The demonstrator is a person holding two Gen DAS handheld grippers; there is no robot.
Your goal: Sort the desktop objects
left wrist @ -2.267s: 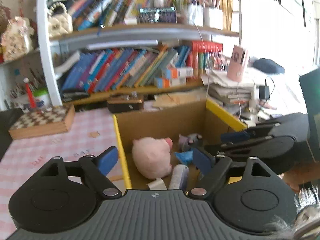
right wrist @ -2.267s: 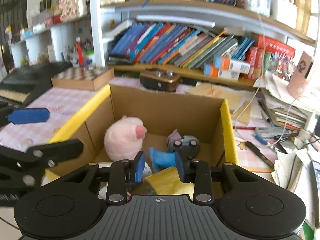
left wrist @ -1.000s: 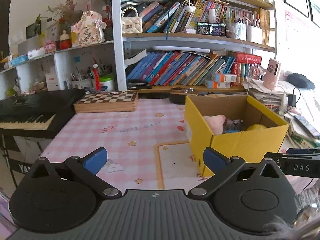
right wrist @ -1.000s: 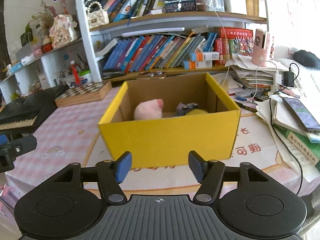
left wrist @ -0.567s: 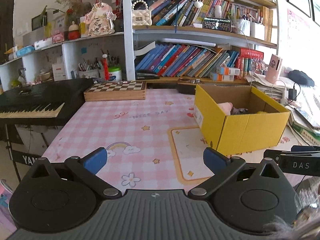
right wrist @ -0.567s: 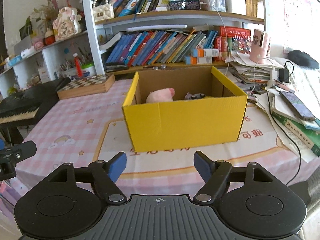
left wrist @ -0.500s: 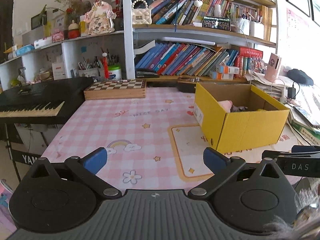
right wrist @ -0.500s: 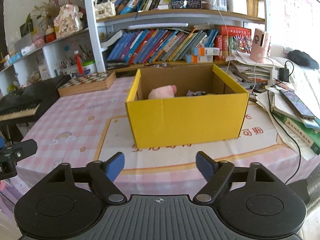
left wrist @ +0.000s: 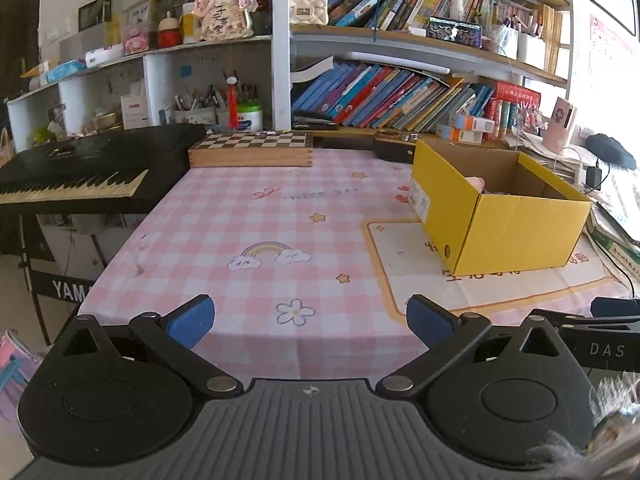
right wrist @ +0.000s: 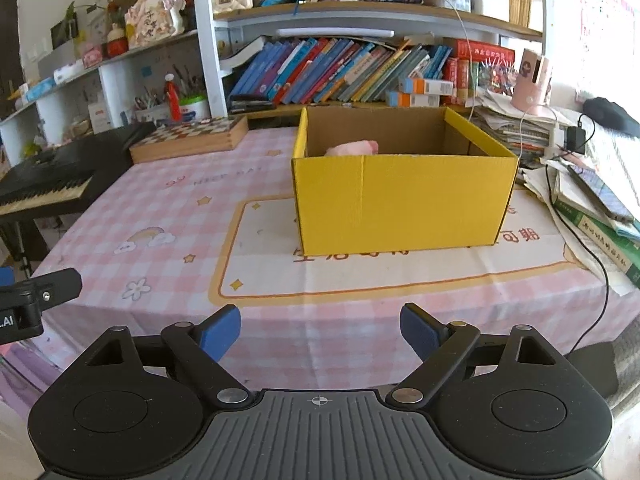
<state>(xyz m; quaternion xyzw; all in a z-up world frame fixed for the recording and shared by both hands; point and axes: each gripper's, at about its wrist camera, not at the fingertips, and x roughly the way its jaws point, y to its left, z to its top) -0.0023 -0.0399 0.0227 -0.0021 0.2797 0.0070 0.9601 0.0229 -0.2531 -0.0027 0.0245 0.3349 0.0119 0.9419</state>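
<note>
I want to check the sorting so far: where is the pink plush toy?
In the right wrist view, the pink plush toy lies inside the yellow cardboard box, by its left wall, only its top showing above the rim.

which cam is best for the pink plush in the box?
Right wrist: the plush shows as a pink hump above the yellow box's front wall. Left wrist catches only a small pink sliver behind the box's corner. Both mostly hidden.
</note>
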